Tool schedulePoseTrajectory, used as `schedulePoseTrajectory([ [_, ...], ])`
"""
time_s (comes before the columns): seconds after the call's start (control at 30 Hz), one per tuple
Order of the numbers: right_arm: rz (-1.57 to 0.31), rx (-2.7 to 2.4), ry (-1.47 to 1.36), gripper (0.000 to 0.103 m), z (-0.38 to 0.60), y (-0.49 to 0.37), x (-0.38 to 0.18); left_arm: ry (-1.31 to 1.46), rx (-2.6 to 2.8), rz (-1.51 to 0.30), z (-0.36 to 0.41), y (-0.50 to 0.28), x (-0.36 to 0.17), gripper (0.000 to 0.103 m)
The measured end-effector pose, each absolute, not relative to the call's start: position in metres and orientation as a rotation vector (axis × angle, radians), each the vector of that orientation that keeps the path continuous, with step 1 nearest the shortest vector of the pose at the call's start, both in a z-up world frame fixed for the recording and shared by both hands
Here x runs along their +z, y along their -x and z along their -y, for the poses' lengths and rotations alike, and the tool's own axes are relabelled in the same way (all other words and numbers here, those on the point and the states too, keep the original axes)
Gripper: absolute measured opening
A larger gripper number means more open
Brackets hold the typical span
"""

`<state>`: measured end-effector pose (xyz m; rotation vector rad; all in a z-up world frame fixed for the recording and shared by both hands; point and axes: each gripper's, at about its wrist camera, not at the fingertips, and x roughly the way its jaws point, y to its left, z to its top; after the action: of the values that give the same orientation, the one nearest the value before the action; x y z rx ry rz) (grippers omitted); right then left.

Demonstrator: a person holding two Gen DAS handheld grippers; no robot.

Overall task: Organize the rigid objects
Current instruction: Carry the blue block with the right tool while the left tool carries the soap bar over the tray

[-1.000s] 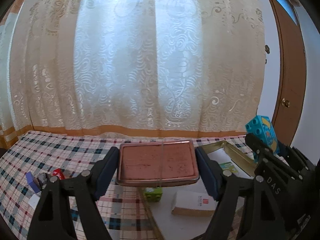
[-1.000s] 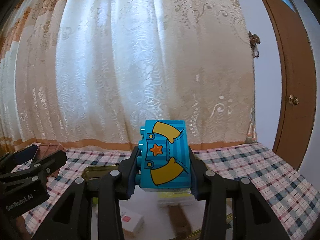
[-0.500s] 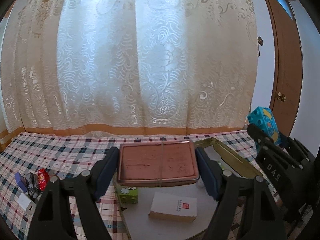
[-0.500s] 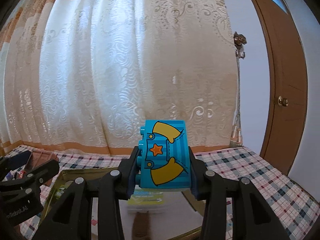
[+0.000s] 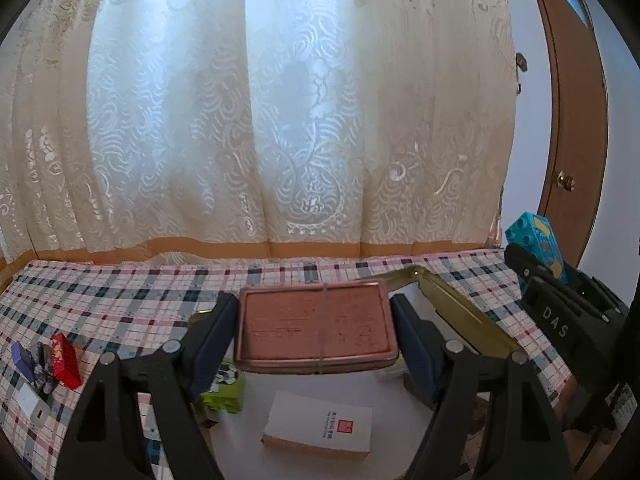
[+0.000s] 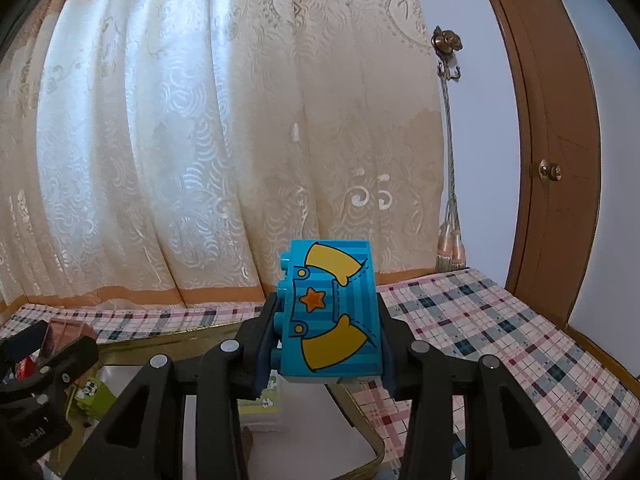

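Note:
My left gripper (image 5: 315, 338) is shut on a flat pink tin (image 5: 316, 330) bound with a thin band, held level above a gold-rimmed tray (image 5: 460, 304). In the tray lie a white card box (image 5: 320, 426) and a green block (image 5: 224, 390). My right gripper (image 6: 326, 338) is shut on a blue toy brick (image 6: 332, 316) printed with yellow shapes and an orange star, over the same tray (image 6: 352, 404). From the left wrist view that brick (image 5: 538, 242) and the right gripper show at the right edge. The left gripper's fingers (image 6: 48, 360) reach in at the right wrist view's lower left.
A checked tablecloth (image 5: 120, 292) covers the table. Several small items, among them a red box (image 5: 66, 360), lie at its left. A lace curtain (image 5: 280, 120) hangs behind the table, and a brown door (image 6: 560, 140) stands at the right. A pale box (image 6: 264, 408) sits in the tray.
Both grippers have shifted sideways over the tray with their loads still held. The small items at the left and the white box now sit differently in view; the door shows more.

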<state>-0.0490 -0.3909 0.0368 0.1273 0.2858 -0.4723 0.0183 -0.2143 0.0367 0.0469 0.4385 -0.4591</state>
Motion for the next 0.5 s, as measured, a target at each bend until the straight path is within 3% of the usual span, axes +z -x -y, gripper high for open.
schedulePoseTrajectory([
  [0.5,-0.385,-0.482,-0.128,0.045,0.394,0.035,0.024,-0.116,-0.377,-0.500,0.235,-0.030,0.023,0.077],
])
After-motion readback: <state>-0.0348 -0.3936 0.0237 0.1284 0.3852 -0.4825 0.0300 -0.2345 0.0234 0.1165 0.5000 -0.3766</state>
